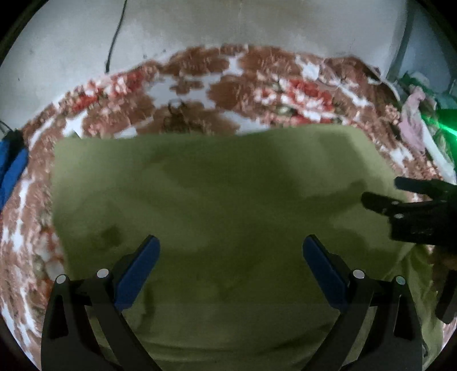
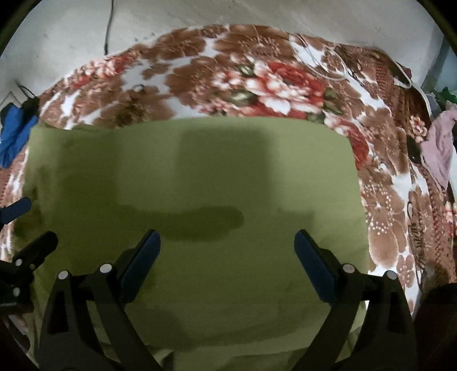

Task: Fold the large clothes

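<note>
An olive-green garment (image 1: 217,194) lies spread flat on a floral blanket, with a straight folded far edge; it fills the middle of the right wrist view too (image 2: 194,177). My left gripper (image 1: 230,242) hovers above it, its blue pads wide apart and nothing between them. My right gripper (image 2: 227,238) also stands open over the cloth, holding nothing. The right gripper's black fingers (image 1: 380,199) show at the right edge of the left wrist view, and the left gripper's fingers (image 2: 37,245) at the left edge of the right wrist view.
The brown, red and white floral blanket (image 2: 257,80) covers the bed up to a pale wall (image 2: 257,14). A blue cloth (image 2: 14,134) lies at the left, pink clothing (image 2: 437,148) at the right. A dark cable (image 1: 115,37) hangs down the wall.
</note>
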`<state>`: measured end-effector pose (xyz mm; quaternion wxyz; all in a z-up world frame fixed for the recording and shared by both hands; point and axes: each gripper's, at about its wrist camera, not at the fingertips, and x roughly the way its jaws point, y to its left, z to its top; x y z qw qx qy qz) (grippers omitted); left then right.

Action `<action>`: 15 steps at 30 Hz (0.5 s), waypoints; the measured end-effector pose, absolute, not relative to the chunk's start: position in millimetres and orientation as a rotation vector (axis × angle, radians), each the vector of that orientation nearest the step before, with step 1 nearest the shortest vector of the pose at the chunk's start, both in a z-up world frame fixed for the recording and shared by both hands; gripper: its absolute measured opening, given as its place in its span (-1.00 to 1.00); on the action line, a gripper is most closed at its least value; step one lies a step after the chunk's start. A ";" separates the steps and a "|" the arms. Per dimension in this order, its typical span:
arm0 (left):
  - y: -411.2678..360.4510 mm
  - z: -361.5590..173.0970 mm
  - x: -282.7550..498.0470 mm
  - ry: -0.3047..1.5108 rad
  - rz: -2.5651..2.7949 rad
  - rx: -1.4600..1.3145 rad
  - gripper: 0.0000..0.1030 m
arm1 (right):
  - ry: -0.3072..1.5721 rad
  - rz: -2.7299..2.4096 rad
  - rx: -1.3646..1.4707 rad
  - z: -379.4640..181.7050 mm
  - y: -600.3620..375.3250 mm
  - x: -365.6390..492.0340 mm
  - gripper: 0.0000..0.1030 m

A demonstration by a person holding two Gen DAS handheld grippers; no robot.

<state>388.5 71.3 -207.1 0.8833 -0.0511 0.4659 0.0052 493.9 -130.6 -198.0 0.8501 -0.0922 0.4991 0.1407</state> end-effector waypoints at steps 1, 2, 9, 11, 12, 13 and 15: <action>71.0 -213.0 391.1 0.982 0.013 -0.113 0.90 | 1.058 0.299 -0.198 -203.9 -132.8 495.6 0.82; 72.0 -220.3 393.4 0.996 0.019 -0.120 0.90 | 1.065 0.300 -0.205 -209.2 -132.7 496.8 0.82; 101.7 -251.5 390.7 1.054 0.104 -0.059 0.92 | 1.102 0.276 -0.261 -248.2 -145.8 500.2 0.86; 114.0 -254.9 385.6 1.055 0.102 -0.052 0.92 | 1.102 0.258 -0.253 -250.7 -156.0 500.8 0.86; 120.7 -256.0 381.8 1.054 0.097 -0.037 0.91 | 1.100 0.252 -0.253 -250.8 -159.2 500.9 0.86; 124.7 -256.2 379.0 1.050 0.087 -0.025 0.91 | 1.098 0.242 -0.257 -251.6 -165.6 501.0 0.86; 130.7 -256.0 373.1 1.042 0.056 0.007 0.90 | 1.098 0.226 -0.263 -251.9 -173.7 500.4 0.86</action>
